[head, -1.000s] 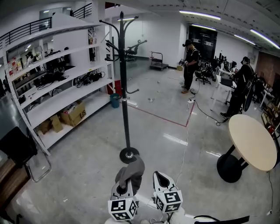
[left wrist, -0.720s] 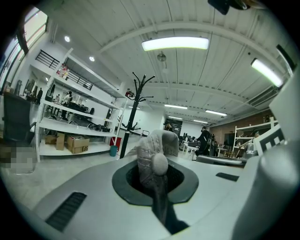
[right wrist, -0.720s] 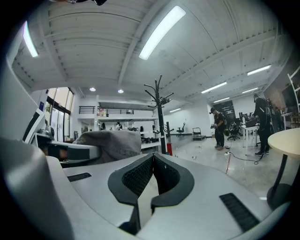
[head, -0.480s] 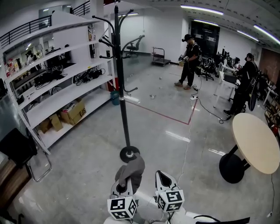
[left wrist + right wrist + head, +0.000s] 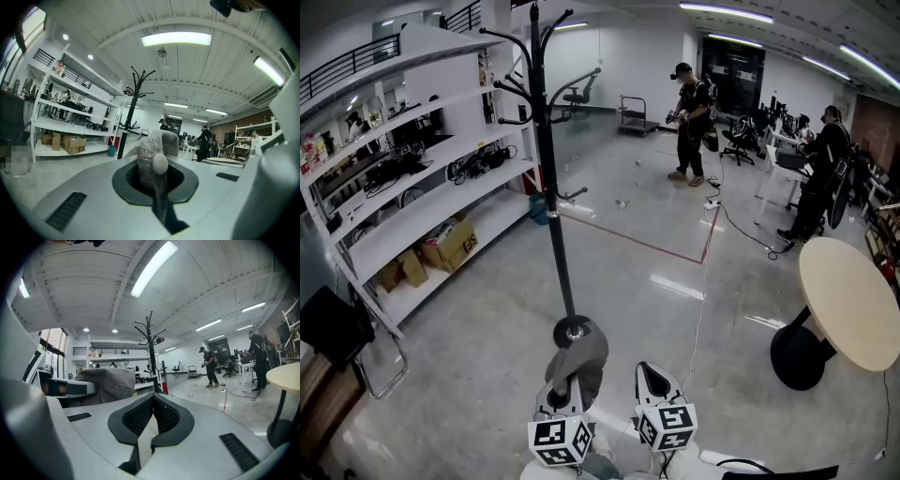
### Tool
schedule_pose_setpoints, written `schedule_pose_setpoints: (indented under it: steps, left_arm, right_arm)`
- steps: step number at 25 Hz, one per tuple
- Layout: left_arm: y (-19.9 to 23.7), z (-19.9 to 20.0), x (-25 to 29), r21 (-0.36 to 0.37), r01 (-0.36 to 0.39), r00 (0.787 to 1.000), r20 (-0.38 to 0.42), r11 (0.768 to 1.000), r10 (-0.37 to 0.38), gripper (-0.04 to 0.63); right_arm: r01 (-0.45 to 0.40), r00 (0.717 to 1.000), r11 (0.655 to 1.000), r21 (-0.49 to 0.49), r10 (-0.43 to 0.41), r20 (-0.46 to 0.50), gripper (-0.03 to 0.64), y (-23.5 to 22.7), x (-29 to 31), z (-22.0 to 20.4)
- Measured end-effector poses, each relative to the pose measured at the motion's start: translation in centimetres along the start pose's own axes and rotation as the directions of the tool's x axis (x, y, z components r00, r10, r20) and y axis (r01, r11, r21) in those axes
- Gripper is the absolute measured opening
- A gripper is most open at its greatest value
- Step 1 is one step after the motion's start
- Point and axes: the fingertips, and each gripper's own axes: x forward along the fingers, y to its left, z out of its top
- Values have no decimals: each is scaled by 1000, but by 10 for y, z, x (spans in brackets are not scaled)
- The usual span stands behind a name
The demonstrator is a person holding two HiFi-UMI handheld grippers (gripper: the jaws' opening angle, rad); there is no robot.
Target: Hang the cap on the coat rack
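1. Step in hand, as I read it: carrying the cap to the rack. The hang hasn't started.
2. Left gripper [image 5: 564, 394] is clenched on the grey fabric cap [image 5: 579, 361], with cloth pinched between the jaws.
3. The cap sits low, just in front of the round base of the tall black metal coat rack [image 5: 546, 178] and well below its curved hooks.
4. Right gripper [image 5: 647, 375] is closed on nothing, beside the left one and also near the rack's base.
5. No hook carries anything.
6. Next move calls for raising the cap to hook height, closing in on the pole, slipping the cap's opening over a hook tip, then letting go.
7. The short hook low on the pole looks like the easier reach.
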Motion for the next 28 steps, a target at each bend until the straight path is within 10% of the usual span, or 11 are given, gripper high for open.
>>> schedule_pose_setpoints:
  steps: [28]
  left_arm:
    - [72,41,166,-6,-9,1000,11,1000,9,6]
  right_arm:
    - [-13,1000,1000,-15,13,5,10,-33,185,30]
